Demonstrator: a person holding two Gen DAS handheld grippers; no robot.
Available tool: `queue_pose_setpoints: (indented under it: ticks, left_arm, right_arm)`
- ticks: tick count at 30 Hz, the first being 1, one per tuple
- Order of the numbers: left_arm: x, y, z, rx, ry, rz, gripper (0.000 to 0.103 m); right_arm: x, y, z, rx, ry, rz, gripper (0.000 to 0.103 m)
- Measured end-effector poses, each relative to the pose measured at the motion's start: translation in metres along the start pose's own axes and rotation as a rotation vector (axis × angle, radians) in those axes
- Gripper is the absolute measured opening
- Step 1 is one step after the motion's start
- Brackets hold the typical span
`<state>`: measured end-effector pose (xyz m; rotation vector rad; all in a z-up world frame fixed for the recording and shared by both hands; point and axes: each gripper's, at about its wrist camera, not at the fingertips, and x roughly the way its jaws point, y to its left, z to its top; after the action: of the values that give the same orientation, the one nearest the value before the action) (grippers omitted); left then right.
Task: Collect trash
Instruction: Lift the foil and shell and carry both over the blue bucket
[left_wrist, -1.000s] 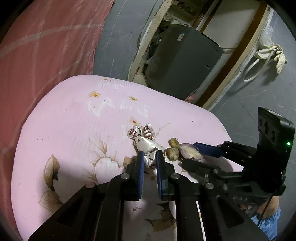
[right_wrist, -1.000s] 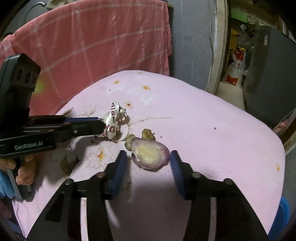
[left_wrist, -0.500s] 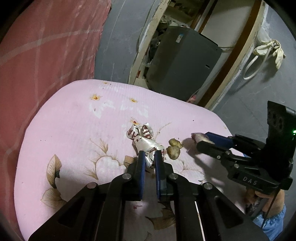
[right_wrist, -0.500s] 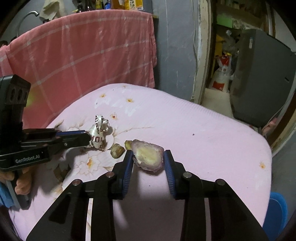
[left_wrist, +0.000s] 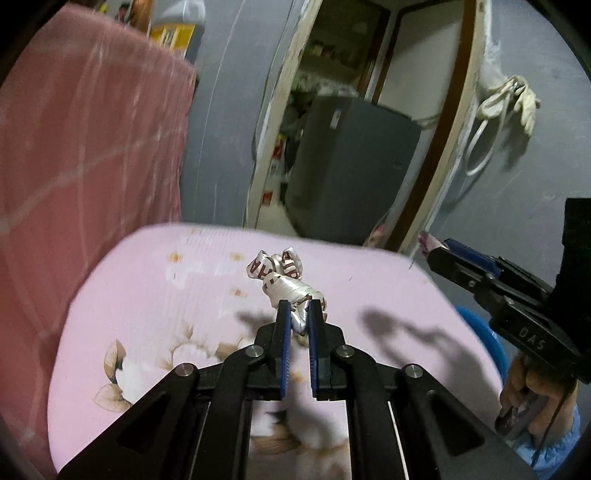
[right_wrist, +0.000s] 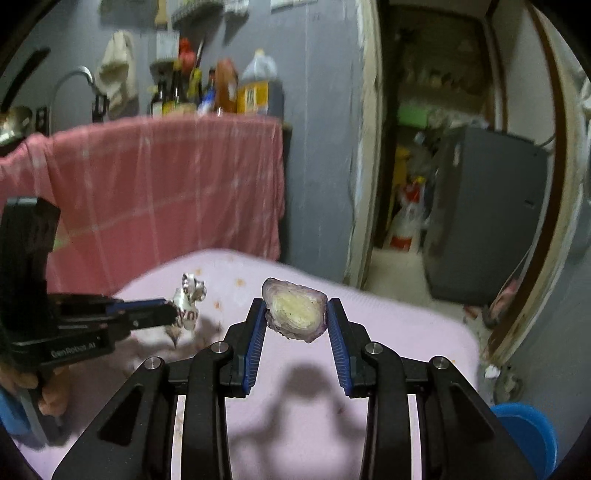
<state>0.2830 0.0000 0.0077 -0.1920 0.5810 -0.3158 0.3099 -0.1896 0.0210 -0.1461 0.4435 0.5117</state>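
While both claws hang above the pink flowered surface (left_wrist: 147, 295), we see each one w/ trash in it. Left claw (left_wrist: 298, 314) is clamped on the low end of a crumpled silver wrapper (left_wrist: 286, 280) w/ red lettering; the rest of the wrapper sticks out past the blue pads (left_wrist: 283, 343), off the cloth, over the middle of the surface toward its far edge. Right claw (right_wrist: 295, 314) grips a cut purple onion piece (right_wrist: 295, 312), pale yellowish cut face toward the camera, pads pressed on both its sides; its jaws have just been closing on it. The onion is lifted clear, its shadow on the cloth below, over the far edge of the surface in the right wrist view. In the left wrist view the right claw sits off the surface's right edge, onion tip just showing. A blue tub (right_wrist: 524, 435) sits past the right edge, low down. Pink checked cloth (right_wrist: 166, 195) hangs behind the far left side. Both views are blurred.
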Motion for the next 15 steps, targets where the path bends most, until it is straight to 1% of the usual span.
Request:
queue_pose_setpoints:
  ticks: [3,4,9,12,15]
  left_arm:
    - [-0.014,-0.015,0.008,0.015,-0.081,0.003,0.006]
    - [-0.018,-0.019,0.012,0.022,-0.102,0.001,0.006]
    - [-0.034,-0.044,0.025,0.056,-0.172,-0.031,0.006]
    - [-0.042,-0.063,0.029,0.082,-0.216,-0.043,0.006]
    - [-0.047,-0.081,0.03,0.105,-0.25,-0.058,0.006]
  right_arm:
    - [-0.023,-0.001,0.009,0.003,-0.092,-0.04,0.031]
    - [-0.027,-0.002,0.01,0.003,-0.111,-0.048,0.031]
    - [-0.062,-0.003,0.018,0.002,-0.211,-0.104,0.031]
    - [-0.08,-0.006,0.019,0.011,-0.25,-0.132,0.031]
    - [-0.096,-0.009,0.018,0.002,-0.278,-0.181,0.031]
